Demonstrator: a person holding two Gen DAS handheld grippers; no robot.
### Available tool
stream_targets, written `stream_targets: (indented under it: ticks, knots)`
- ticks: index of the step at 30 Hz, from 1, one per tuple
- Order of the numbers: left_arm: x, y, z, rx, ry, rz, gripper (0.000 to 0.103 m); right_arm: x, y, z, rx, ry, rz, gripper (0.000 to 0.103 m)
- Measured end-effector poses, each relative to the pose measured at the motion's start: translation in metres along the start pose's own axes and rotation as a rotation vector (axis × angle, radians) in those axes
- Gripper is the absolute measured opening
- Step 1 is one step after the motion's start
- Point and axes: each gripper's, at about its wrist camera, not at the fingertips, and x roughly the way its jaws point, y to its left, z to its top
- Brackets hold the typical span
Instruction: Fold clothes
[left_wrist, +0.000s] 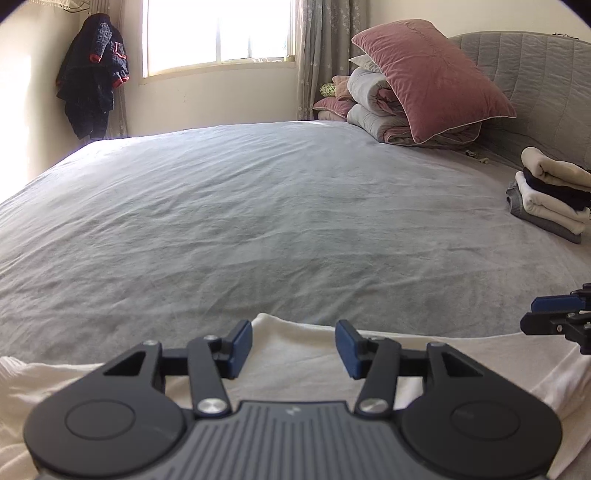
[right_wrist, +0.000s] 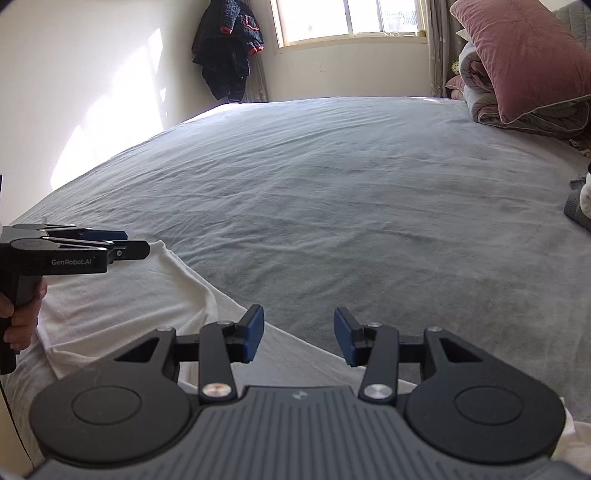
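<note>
Both the left tongs (left_wrist: 293, 345) and the right tongs (right_wrist: 299, 334) stand released with nothing between their blue pads, hovering just above the far edge of a white garment (left_wrist: 306, 354) spread on the near part of the grey bed (left_wrist: 258, 206). The soft, lightly creased cloth runs lengthwise from side to side beneath both, so either hand looks equally near that edge. A stack of folded clothes (left_wrist: 550, 192) sits well apart to the right.

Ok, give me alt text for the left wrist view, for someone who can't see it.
The left tool, open and empty, hangs over a white garment on the near edge of a grey bed. The right tool shows at the right edge, a stack of folded clothes beyond it, and a pink pillow at the headboard.
</note>
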Motion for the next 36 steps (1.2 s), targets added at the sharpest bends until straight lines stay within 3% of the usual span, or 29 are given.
stream_targets:
  ticks: [16,25,28,29,30,36]
  knots:
    - [-0.027,-0.065,-0.024,-0.045,0.025,-0.135,0.051,-0.084,-0.069,-0.033,0.085,-0.046,-0.144,0.046]
    - [-0.023,-0.108,-0.023,-0.005,0.03,-0.236,0.05,-0.068,-0.07,-0.03,0.082,-0.039,-0.125,0.046]
    - [-0.015,-0.124,-0.023,0.012,0.049,-0.262,0.05,-0.057,-0.072,-0.028,0.09,-0.012,-0.122,0.026]
    - [-0.013,-0.129,-0.023,0.019,0.056,-0.267,0.05,-0.054,-0.073,-0.028,0.091,-0.003,-0.119,0.011]
    - [-0.01,-0.134,-0.024,0.025,0.063,-0.272,0.05,-0.054,-0.073,-0.028,0.09,-0.003,-0.122,0.005]
    - [-0.007,-0.15,-0.028,0.034,0.081,-0.273,0.05,-0.087,-0.076,-0.035,0.103,-0.109,-0.179,0.002]
